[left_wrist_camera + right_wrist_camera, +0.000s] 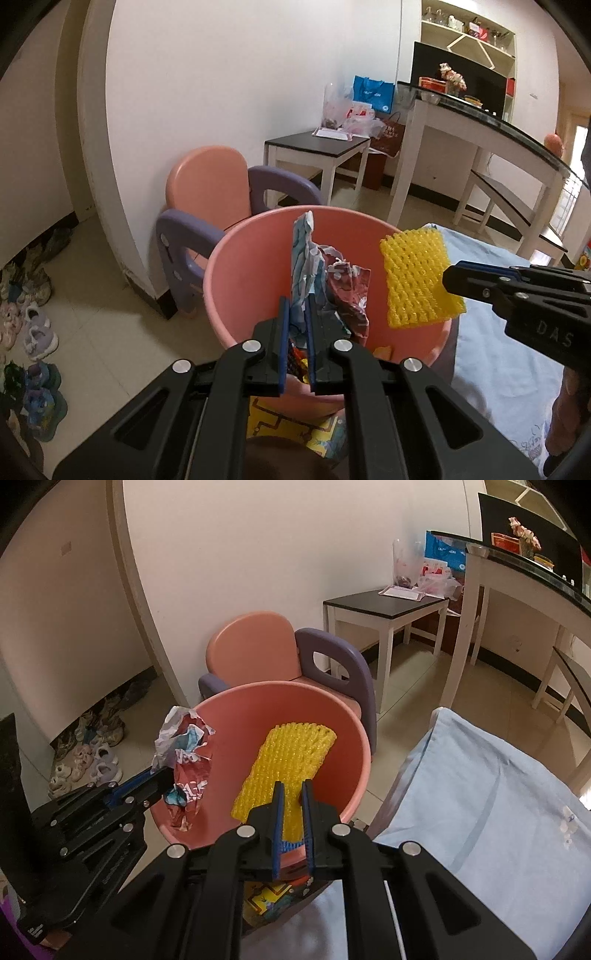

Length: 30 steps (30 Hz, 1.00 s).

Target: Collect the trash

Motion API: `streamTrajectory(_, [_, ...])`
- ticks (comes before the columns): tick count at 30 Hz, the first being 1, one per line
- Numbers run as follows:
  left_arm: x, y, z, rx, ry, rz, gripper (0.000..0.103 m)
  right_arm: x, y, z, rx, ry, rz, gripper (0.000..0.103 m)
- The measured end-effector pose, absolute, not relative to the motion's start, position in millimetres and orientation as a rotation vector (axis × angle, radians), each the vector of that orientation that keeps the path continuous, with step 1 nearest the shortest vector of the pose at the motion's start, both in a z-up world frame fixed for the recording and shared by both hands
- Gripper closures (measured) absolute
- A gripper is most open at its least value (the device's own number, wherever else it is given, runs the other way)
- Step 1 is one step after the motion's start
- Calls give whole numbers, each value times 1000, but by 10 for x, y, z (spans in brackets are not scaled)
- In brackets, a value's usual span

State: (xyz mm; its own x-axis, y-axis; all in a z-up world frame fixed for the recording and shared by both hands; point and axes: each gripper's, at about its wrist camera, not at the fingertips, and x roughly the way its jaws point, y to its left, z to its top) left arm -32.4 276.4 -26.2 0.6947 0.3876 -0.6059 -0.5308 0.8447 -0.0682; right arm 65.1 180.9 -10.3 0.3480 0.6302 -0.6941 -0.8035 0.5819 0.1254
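I hold both tongs over the pink bucket point(236, 280) so the trash falls inside: left tongs point(298, 306) pinch the crumpled wrapper point(317, 273), right tongs point(293, 794) pinch the yellow foam net point(291, 753).

Bucket point(236, 280) bottom behind wrappers

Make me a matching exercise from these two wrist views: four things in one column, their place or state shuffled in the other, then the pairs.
1. crumpled wrapper
2. yellow foam net
3. pink bucket
4. child's chair

A. stands behind the bucket, by the wall
B. pinched in the left gripper
C. under both held pieces, mouth open
D. pinched in the right gripper

Pairs: 1-B, 2-D, 3-C, 4-A
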Motion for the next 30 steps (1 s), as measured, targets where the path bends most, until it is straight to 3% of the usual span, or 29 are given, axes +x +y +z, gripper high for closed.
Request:
streamTrajectory(2, [-320,2786,-280,-258,623,523,87,637,1810,-117,-261,777,946,91])
streamTrajectory(4, [-323,2789,-277,-265,621,523,73,655,1812,-125,-263,780,947,90])
streamTrajectory(6, [-326,2791,-274,-260,616,526,69,667,1818,-138,-261,786,950,86])
streamTrajectory(15, [-342,2766,-243,-261,610,517,69,659,1732,-128,-231,798,952,83])
streamTrajectory(19, [-333,2735,-191,-250,604,518,69,659,1666,-90,-208,787,954,65])
streamTrajectory(30, [-343,2498,-41,-213,612,513,69,572,1355,-11,-161,767,945,59])
